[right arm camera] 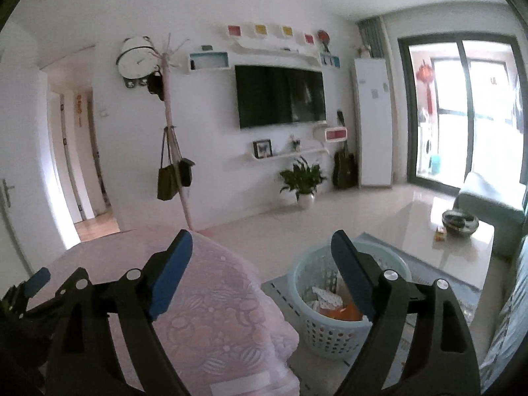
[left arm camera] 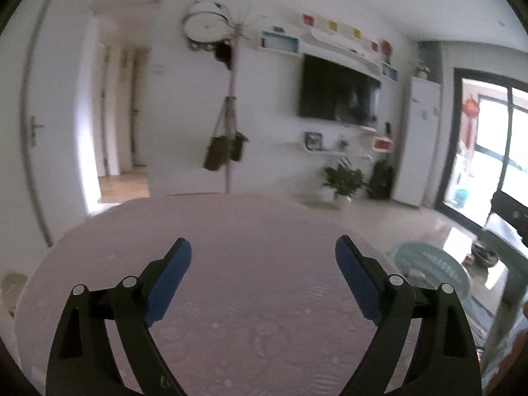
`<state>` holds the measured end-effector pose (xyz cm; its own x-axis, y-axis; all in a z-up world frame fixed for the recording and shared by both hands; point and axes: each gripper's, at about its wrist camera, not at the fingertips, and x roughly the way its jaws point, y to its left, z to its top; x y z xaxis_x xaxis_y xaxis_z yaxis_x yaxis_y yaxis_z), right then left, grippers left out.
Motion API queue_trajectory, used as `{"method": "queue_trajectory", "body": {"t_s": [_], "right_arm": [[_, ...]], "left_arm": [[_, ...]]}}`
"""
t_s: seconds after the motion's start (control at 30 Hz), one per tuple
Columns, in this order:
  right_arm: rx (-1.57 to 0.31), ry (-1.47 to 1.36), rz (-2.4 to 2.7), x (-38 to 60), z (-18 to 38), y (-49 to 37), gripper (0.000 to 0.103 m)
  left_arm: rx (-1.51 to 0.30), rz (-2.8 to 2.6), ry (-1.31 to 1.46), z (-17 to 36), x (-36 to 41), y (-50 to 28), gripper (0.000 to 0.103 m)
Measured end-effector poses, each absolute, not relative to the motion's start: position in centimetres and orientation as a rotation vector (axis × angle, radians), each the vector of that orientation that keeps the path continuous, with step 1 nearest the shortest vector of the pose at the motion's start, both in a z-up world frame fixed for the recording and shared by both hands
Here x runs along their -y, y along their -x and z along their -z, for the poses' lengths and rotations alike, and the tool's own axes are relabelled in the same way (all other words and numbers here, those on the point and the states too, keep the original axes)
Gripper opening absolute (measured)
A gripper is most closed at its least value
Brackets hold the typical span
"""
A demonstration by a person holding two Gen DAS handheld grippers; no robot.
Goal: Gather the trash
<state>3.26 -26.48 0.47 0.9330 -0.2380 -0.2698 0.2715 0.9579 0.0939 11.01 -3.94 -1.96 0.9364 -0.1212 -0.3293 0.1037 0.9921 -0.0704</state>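
A pale blue perforated basket stands on the floor right of the table and holds paper and orange trash. It also shows in the left wrist view, lower right. My right gripper is open and empty, held above the table corner and the basket. My left gripper is open and empty over the pink tablecloth. The left gripper's tip shows at the lower left of the right wrist view. No loose trash shows on the table.
The pink lace-covered table fills the foreground. A glossy coffee table with a dark bowl stands to the right. A coat rack, wall TV, potted plant and guitar line the far wall.
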Motion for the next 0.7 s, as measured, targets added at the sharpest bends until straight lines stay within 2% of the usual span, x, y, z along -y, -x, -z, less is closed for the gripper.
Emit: {"method": "queue_trajectory", "body": {"t_s": [0.13, 0.2, 0.43, 0.7], "right_arm": [[-0.226, -0.082, 0.282, 25.6, -0.1, -2.6, 0.082], [-0.227, -0.079, 0.292, 25.8, 0.2, -2.4, 0.082], [-0.245, -0.080, 0.292, 26.4, 0.9, -2.9, 0.082], [-0.301, -0.072, 0.286, 26.3, 2.0, -4.2, 0.082]], "left_arm": [[-0.312, 0.096, 0.052, 1.8, 3.8, -10.5, 0.087], [-0.312, 0.095, 0.050, 1.6, 4.0, -10.6, 0.091], [-0.290, 0.050, 0.028, 1.8, 3.9, -11.0, 0.095], [-0.304, 0.042, 0.014, 2.0, 3.9, -11.2, 0.095]]}}
